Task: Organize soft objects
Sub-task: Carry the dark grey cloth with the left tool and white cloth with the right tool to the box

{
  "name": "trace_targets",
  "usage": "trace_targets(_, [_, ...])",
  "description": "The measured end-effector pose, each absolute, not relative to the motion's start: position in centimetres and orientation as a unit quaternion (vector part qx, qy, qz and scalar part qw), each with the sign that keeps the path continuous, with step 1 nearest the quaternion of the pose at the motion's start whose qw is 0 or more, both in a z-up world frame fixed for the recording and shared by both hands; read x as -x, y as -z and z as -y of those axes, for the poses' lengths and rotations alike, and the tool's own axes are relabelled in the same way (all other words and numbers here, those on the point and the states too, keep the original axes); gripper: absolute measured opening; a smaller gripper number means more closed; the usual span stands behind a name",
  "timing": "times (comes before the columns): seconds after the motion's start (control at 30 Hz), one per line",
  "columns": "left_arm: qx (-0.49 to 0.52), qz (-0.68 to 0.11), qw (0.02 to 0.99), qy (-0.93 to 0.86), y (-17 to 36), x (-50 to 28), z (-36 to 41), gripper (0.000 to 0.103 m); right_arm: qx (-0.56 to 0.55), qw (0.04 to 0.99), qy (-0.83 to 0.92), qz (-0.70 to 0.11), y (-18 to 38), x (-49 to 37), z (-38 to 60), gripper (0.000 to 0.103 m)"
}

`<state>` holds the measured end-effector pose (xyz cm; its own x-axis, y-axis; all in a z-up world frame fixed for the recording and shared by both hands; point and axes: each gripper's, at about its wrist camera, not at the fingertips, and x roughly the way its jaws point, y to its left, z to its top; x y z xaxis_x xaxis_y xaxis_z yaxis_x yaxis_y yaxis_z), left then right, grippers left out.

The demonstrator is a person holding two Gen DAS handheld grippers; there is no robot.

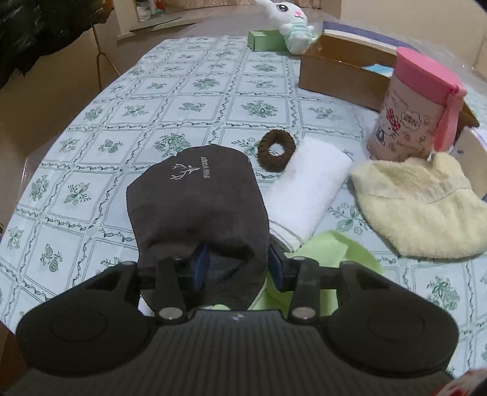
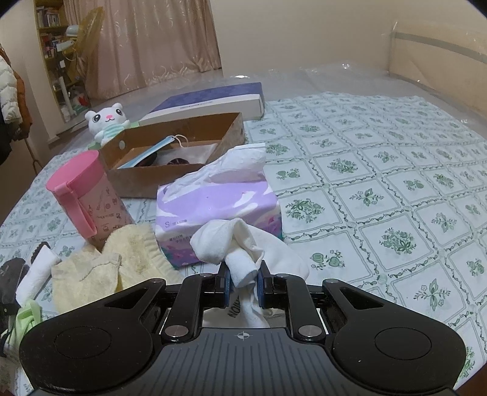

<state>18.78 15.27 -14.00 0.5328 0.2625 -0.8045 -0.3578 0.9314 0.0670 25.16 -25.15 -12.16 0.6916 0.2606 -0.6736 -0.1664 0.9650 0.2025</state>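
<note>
Already my left gripper (image 1: 237, 262) pinched the dark cloth (image 1: 197, 201), my right gripper (image 2: 242, 281) the white sock (image 2: 240, 243); both likely needed carrying to the cardboard box (image 2: 182, 170).

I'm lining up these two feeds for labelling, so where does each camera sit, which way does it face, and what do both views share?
Left wrist: sits on the left gripper, looking forward along its fingers over the table; the gripper body shows, its fingers around a dark grey pouch.
Right wrist: sits on the right gripper, facing the tissue pack and cardboard box; its fingers pinch a white cloth.
Shared: pink cup, yellow towel, plush toy, cardboard box.
</note>
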Motion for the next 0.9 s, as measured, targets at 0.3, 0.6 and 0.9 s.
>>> trace_targets(0.3, [0.033, -0.4, 0.893, -0.204, 10.9, -16.3, -17.4, 0.007, -0.057, 0.923, -0.136, -0.356, 10.8, -24.8, 24.9, 0.017])
trace_targets(0.6, [-0.017, -0.373, 0.901, -0.221, 7.8, -13.9, -18.5, 0.006, -0.065, 0.919, -0.171, -0.35, 9.5, -24.1, 24.4, 0.017])
trace_targets(0.9, [-0.08, -0.335, 0.916, -0.207, 4.6, -14.6, -17.8, 0.006, -0.062, 0.913, -0.215, -0.342, 8.2, -24.6, 23.4, 0.017])
